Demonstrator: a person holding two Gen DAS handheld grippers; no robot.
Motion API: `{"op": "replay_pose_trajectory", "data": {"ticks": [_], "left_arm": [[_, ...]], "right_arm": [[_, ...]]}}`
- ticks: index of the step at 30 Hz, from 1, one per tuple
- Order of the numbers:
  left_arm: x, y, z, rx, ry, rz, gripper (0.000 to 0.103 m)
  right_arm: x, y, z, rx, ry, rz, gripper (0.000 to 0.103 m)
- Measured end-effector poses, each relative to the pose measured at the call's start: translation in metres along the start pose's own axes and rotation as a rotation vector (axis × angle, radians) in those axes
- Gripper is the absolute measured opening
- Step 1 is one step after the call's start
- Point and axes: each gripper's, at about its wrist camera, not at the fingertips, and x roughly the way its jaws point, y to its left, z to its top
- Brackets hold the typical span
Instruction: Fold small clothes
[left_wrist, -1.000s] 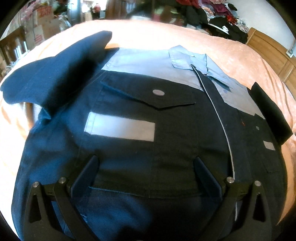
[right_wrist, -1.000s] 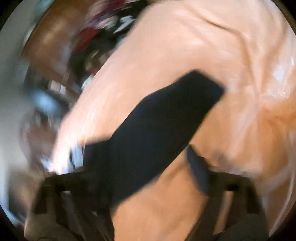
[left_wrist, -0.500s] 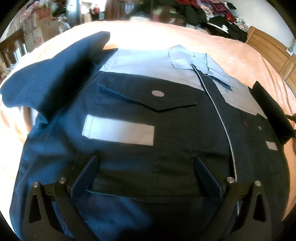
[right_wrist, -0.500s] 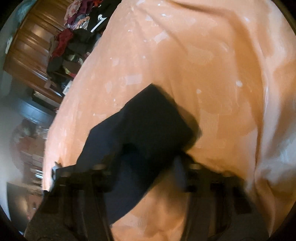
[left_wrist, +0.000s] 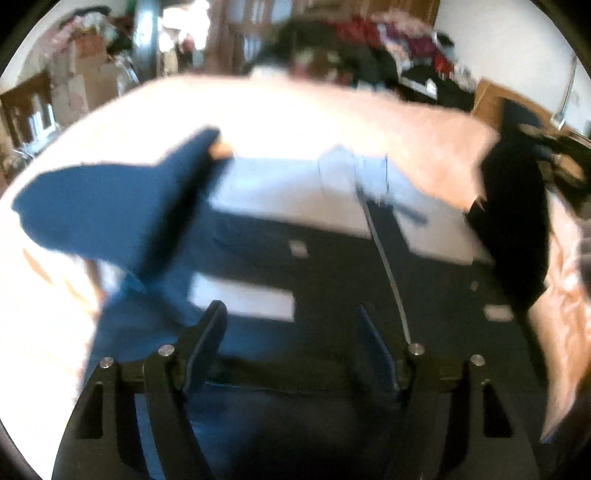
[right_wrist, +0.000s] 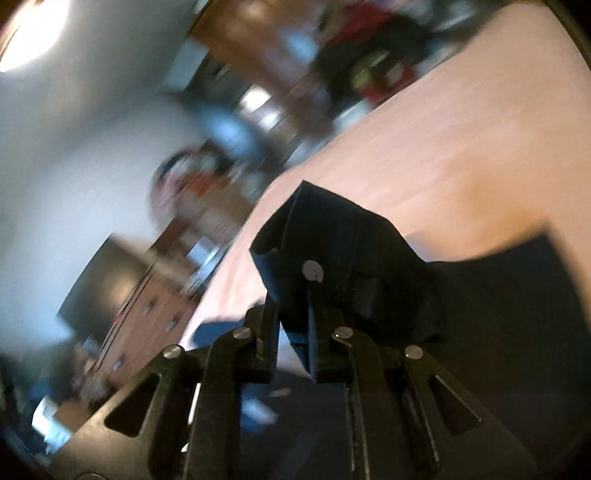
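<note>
The dark shirt (left_wrist: 332, 266) lies flat on the peach bed (left_wrist: 295, 118), its long axis running 6 to 12 o'clock, pale collar (left_wrist: 351, 173) toward 12. The left tool (left_wrist: 291, 350) hangs spread over the hem. The right tool (right_wrist: 295, 332) pinches the lifted sleeve cuff (right_wrist: 332, 251) at 3 o'clock.

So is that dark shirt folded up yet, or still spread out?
Mostly spread out: the shirt lies front-up on the bed. The right hand-held gripper is pinching one sleeve, lifted off the bed.
</note>
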Motion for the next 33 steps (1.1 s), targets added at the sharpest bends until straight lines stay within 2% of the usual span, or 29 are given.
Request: {"op": "replay_pose_trajectory", "data": {"ticks": [2, 3, 5, 7, 8, 9, 11, 14, 15, 16, 18, 20, 21, 22, 25, 28, 30, 32, 33], "left_arm": [[-0.016, 0.012, 0.01, -0.012, -0.035, 0.006, 0.074], [-0.022, 0.021, 0.014, -0.022, -0.044, 0.014, 0.075], [-0.026, 0.037, 0.019, -0.05, -0.044, 0.018, 0.075], [-0.023, 0.05, 0.02, -0.078, -0.028, 0.001, 0.075], [-0.02, 0.052, 0.019, -0.081, -0.02, -0.006, 0.075], [-0.013, 0.053, 0.017, -0.081, -0.003, -0.019, 0.074], [-0.001, 0.049, 0.014, -0.077, 0.026, -0.051, 0.074], [0.03, 0.037, 0.014, -0.093, 0.108, -0.155, 0.068], [0.039, 0.035, 0.014, -0.101, 0.133, -0.183, 0.063], [0.049, 0.033, 0.016, -0.112, 0.158, -0.207, 0.054], [0.056, 0.036, 0.02, -0.159, 0.159, -0.223, 0.05], [0.045, 0.06, 0.024, -0.271, 0.103, -0.248, 0.051], [0.039, 0.075, 0.026, -0.312, 0.072, -0.249, 0.056], [0.026, 0.102, 0.028, -0.363, 0.027, -0.224, 0.064], [0.003, 0.181, 0.026, -0.487, -0.049, -0.136, 0.079], [-0.006, 0.273, 0.013, -0.652, -0.065, -0.028, 0.083], [0.003, 0.323, 0.003, -0.741, -0.036, 0.02, 0.082], [0.015, 0.359, 0.004, -0.793, -0.04, -0.048, 0.082], [0.018, 0.364, 0.011, -0.782, -0.037, -0.05, 0.083]], "right_arm": [[0.046, 0.025, -0.02, -0.032, 0.107, -0.003, 0.021], [0.06, 0.036, -0.033, -0.059, 0.152, -0.014, 0.03], [0.057, 0.046, -0.045, -0.088, 0.161, -0.011, 0.034], [0.036, 0.041, -0.052, -0.098, 0.144, -0.014, 0.041], [0.011, 0.03, -0.059, -0.113, 0.12, -0.045, 0.043], [0.004, 0.021, -0.06, -0.114, 0.11, -0.071, 0.045], [-0.029, -0.016, -0.078, -0.078, 0.103, -0.167, 0.047], [-0.07, -0.086, -0.109, 0.021, 0.141, -0.323, 0.047], [-0.073, -0.097, -0.114, 0.043, 0.151, -0.348, 0.047], [-0.085, -0.111, -0.128, 0.074, 0.165, -0.379, 0.046], [-0.104, -0.117, -0.143, 0.089, 0.161, -0.374, 0.045], [-0.121, -0.112, -0.151, 0.081, 0.149, -0.375, 0.049], [-0.124, -0.11, -0.152, 0.085, 0.143, -0.374, 0.056], [-0.129, -0.106, -0.152, 0.09, 0.131, -0.374, 0.066], [-0.134, -0.095, -0.147, 0.075, 0.116, -0.375, 0.069], [-0.124, -0.083, -0.142, 0.055, 0.11, -0.363, 0.07], [-0.115, -0.076, -0.141, 0.043, 0.114, -0.355, 0.07], [-0.102, -0.066, -0.139, 0.028, 0.128, -0.346, 0.07], [-0.098, -0.064, -0.138, 0.022, 0.134, -0.345, 0.07]]}}
